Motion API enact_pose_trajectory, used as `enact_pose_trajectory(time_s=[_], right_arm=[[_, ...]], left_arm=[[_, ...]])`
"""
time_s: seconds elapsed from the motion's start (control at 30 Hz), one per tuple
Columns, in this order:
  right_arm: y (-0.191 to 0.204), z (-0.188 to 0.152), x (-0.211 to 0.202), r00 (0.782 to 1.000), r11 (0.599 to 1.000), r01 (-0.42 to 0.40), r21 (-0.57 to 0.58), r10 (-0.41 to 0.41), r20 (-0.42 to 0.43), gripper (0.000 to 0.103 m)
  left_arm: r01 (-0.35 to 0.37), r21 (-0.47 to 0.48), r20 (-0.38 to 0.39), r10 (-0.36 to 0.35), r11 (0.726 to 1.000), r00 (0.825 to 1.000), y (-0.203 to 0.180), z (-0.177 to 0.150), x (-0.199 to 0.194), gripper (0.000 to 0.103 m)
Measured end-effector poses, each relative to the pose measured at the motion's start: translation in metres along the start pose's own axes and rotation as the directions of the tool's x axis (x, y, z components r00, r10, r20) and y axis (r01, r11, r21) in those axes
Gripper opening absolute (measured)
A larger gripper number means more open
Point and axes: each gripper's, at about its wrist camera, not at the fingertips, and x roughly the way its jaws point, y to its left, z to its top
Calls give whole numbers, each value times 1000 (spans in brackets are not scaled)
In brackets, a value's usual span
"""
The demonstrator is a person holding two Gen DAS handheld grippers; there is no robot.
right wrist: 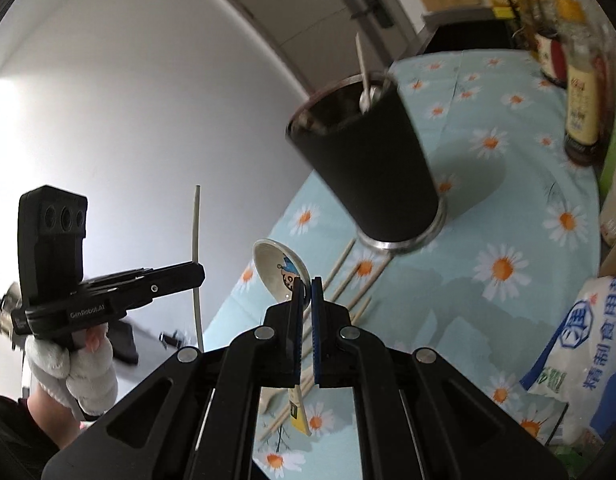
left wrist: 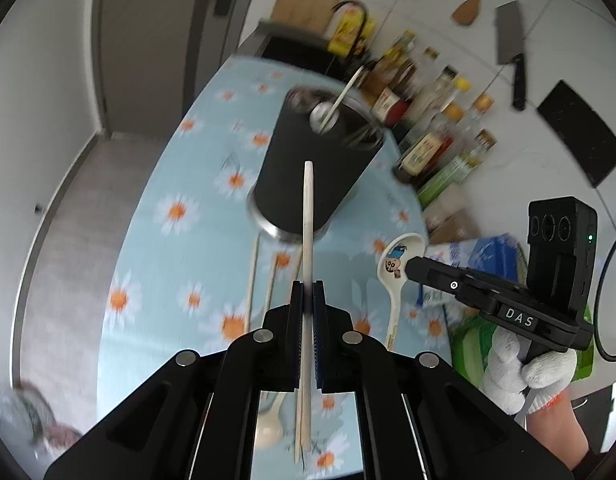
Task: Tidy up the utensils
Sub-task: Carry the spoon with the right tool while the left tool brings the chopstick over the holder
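My left gripper (left wrist: 308, 286) is shut on a cream-coloured spoon handle (left wrist: 308, 216) and holds it upright above the table, short of the black utensil cup (left wrist: 315, 168); this gripper (right wrist: 198, 276) and its utensil (right wrist: 196, 240) also show in the right wrist view. The cup (right wrist: 375, 168) holds a metal spoon (left wrist: 321, 118) with a white handle. My right gripper (right wrist: 306, 286) is shut on the neck of a ceramic cartoon spoon (right wrist: 282, 270), lifted above the cloth; it also shows in the left wrist view (left wrist: 397, 258) with the right gripper (left wrist: 409, 266).
Several wooden chopsticks (left wrist: 252, 280) and a cream spoon (left wrist: 268, 428) lie on the daisy tablecloth (left wrist: 168, 240). Sauce bottles (left wrist: 427, 128) line the far side. A salt bag (right wrist: 579, 352) lies at the right. A cleaver (left wrist: 511, 48) and a wooden spatula (left wrist: 473, 0) hang on the wall.
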Motion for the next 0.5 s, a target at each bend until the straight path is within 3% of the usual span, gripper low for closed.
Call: enact_pose_trajectory(time_s=[0.27,0.5], right_arm=[[-4,23,-28,980,993,47,112,-67,186,5],[11,57,-33,947,987,94,133,-130,293,4]], left_arm=[[106,79,74,-111,991,991,-2,40,13,4],[212,152,159,-236,965,959,12,81,10,3]])
